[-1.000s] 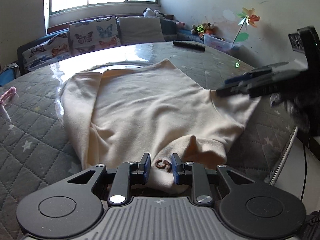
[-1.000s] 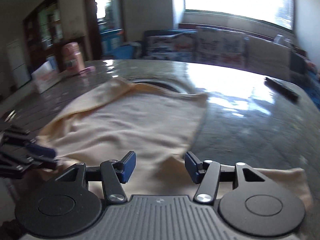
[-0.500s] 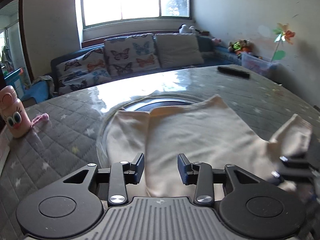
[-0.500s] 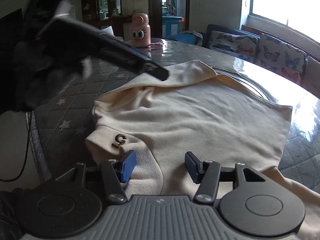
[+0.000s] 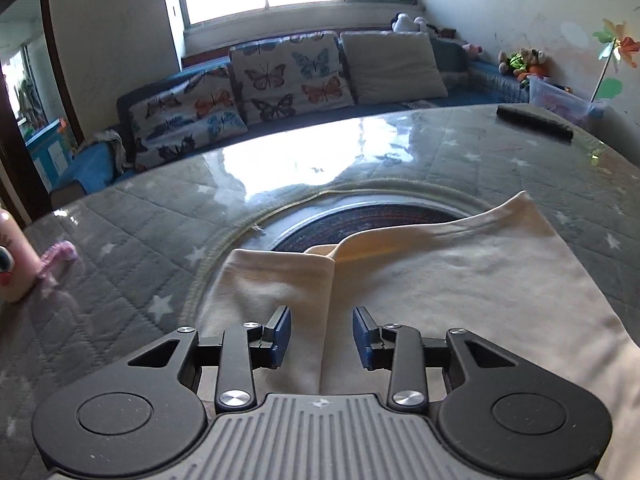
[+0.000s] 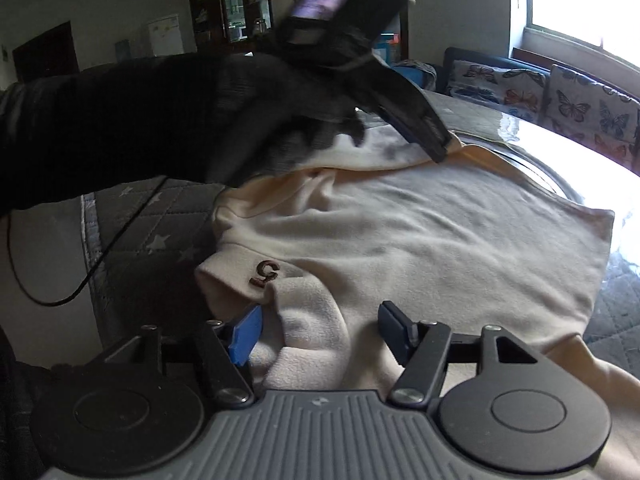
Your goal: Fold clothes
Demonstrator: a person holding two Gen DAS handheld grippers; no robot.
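Observation:
A cream sweatshirt (image 5: 460, 280) lies spread on the quilted grey table, with a sleeve folded in on its left side (image 5: 276, 280). My left gripper (image 5: 322, 334) is open, its jaws low over the folded sleeve's edge. In the right wrist view the left gripper (image 6: 438, 148) reaches across above the far part of the sweatshirt (image 6: 420, 232), its tips at the folded cloth. My right gripper (image 6: 318, 330) is open over the collar (image 6: 308, 312), beside a brown "5" mark (image 6: 264, 272). It holds nothing.
A round glass turntable (image 5: 360, 216) sits in the table's middle under the sweatshirt's far edge. A pink bottle (image 5: 12, 264) stands at the left. A black remote (image 5: 534, 122) lies far right. A sofa with butterfly cushions (image 5: 280, 80) is beyond. A cable (image 6: 60, 280) hangs off the table edge.
My left gripper has swung away from the collar to the sweatshirt's left side, over the folded sleeve. My right gripper has come to the collar end. Both stay open.

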